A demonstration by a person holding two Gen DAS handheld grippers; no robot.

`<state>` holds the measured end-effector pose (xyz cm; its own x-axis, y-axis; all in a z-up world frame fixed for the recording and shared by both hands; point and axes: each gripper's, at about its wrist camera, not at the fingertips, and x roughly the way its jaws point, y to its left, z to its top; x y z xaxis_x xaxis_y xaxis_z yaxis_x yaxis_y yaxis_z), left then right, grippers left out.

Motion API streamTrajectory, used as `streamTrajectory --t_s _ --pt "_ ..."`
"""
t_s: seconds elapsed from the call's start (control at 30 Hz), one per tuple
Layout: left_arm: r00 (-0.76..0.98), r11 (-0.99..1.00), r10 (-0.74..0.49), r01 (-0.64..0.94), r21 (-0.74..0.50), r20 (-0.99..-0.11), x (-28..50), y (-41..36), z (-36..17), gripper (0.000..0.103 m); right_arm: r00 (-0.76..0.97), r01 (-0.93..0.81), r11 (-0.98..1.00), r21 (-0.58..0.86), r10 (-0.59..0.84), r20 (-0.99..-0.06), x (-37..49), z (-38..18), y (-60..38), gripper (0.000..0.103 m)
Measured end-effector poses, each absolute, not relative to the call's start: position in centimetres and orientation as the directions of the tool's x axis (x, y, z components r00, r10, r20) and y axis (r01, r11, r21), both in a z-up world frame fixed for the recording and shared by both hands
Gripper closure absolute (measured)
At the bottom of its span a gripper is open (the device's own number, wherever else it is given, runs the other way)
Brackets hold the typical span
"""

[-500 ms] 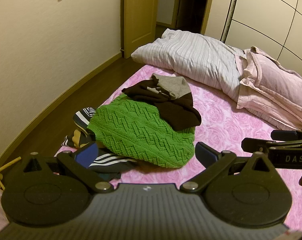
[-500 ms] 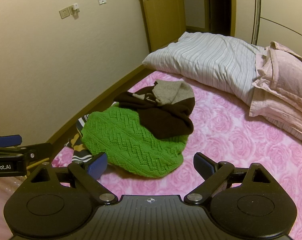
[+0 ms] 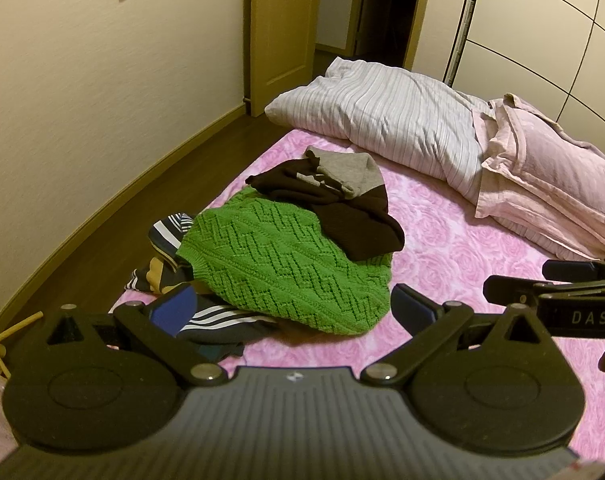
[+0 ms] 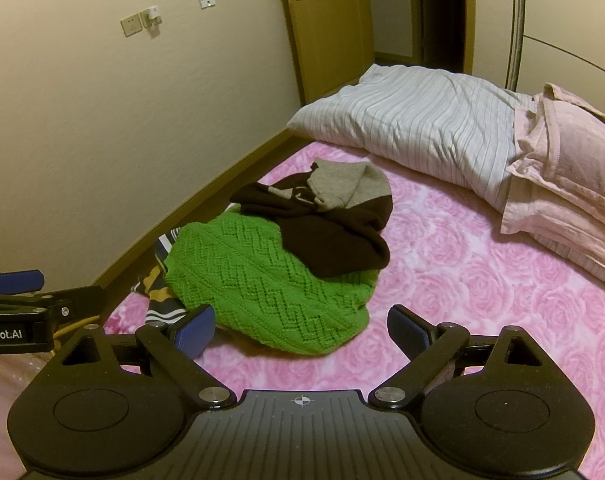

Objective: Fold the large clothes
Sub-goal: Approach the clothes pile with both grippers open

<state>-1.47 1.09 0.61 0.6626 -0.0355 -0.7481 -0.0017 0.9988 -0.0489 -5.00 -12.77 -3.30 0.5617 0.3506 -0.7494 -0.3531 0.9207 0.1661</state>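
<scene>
A heap of clothes lies near the left edge of the pink bed (image 3: 454, 248) (image 4: 482, 280). On top is a green knitted sweater (image 3: 278, 264) (image 4: 262, 284); a dark brown and grey garment (image 3: 342, 204) (image 4: 334, 224) rests on its far side. Beneath them a navy striped garment (image 3: 218, 320) (image 4: 162, 312) sticks out. My left gripper (image 3: 290, 312) is open, held short of the heap, with nothing between its fingers. My right gripper (image 4: 302, 332) is open too, just in front of the sweater's near hem. Each gripper shows at the edge of the other's view.
A striped pillow (image 3: 382, 120) (image 4: 422, 120) and a pink pillow (image 3: 550, 176) (image 4: 566, 184) lie at the head of the bed. The wall and a strip of dark floor (image 3: 150, 216) run along the bed's left side. A wooden door (image 3: 278, 28) stands beyond.
Both views have edged slightly closer to the heap of clothes. The clothes lie as before and both grippers stay open.
</scene>
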Motion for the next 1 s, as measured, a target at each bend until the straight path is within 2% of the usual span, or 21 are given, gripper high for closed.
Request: streamTrajectory --t_s 0.4,0.7,0.87,1.0 --pt "0.650 0.998 -0.032 -0.017 -0.057 -0.759 -1.4 0.9 0.3 0.001 0.551 -0.359 0.918 0.168 0.354 -0.756 -5.2 -3.8 -13.0 0.013" --pt "0.611 0.995 -0.049 -0.043 -0.095 -0.790 0.5 -0.4 -1.5 0.001 0.566 -0.386 0.913 0.130 0.346 -0.748 -4.2 -4.8 -17.3 0.013" --pt "0.614 0.998 0.020 -0.057 -0.020 -0.789 2.3 -0.5 -1.6 0.001 0.576 -0.441 0.892 0.101 0.368 -0.730 -1.8 -5.8 -18.8 0.013" --pt "0.623 0.999 0.038 -0.004 0.045 -0.782 5.4 0.2 -1.7 0.001 0.569 -0.453 0.885 0.108 0.380 -0.730 1.4 -7.2 -18.3 0.013"
